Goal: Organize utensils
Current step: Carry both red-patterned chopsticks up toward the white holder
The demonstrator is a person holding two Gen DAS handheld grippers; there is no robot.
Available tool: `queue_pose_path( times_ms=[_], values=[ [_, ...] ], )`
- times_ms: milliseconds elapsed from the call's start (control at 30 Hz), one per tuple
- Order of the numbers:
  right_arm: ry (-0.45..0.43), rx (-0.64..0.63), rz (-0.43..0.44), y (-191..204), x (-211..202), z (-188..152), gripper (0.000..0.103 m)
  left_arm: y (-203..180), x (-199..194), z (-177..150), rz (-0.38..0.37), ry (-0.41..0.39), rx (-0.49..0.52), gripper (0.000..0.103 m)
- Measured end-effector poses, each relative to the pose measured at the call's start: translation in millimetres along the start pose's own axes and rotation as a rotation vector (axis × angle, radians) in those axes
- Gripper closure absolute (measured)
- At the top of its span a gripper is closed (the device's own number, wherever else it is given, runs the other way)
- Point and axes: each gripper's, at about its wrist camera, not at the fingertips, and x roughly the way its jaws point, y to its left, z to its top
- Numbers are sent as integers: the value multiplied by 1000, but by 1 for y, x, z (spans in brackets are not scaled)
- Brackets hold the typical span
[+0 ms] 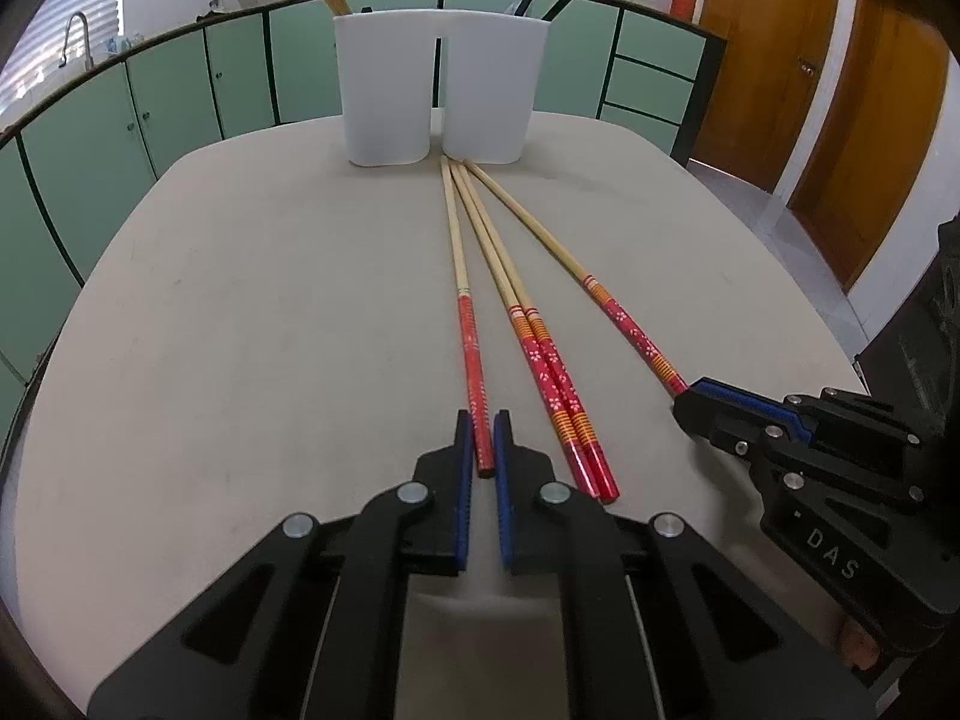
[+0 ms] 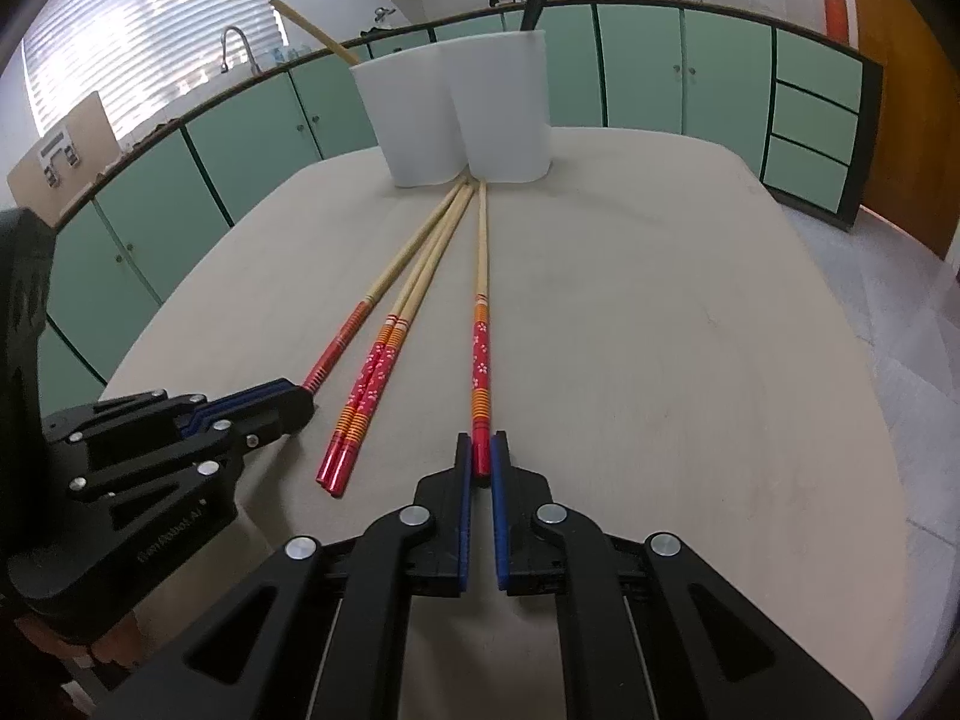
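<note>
Four red-handled chopsticks [image 1: 543, 354] fan across the worktop [image 1: 252, 324] toward the white holder [image 1: 441, 87] at 12 o'clock; left hand-held gripper [image 1: 485, 441] and right hand-held gripper [image 2: 480, 457] each narrowly clasp one handle end.

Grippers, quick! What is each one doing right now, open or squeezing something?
Left gripper: closed around the end of the leftmost chopstick, which lies on the table.
Right gripper: closed on the end of the rightmost chopstick.
</note>
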Motion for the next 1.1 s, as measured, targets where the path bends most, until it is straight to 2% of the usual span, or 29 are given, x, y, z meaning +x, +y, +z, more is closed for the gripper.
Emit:
queue_pose_path(
  times_ms=[267, 500, 767, 967, 1100],
  values=[
    [-57, -69, -23, 4, -29, 15, 97, 7, -25, 11, 28, -51, 31, 98],
    [-141, -127, -33, 8, -67, 42, 98, 7, -69, 39, 50, -173, 66, 98],
    [-229, -176, 7, 14, -107, 88, 98, 9, -111, 87, 27, -305, 66, 98],
    [-255, -210, 45, 17, -124, 130, 98, 6, -127, 116, 0, -346, 72, 98],
    [-237, -233, 71, 18, -126, 151, 98, 7, -130, 132, -10, -346, 79, 98]
  ],
)
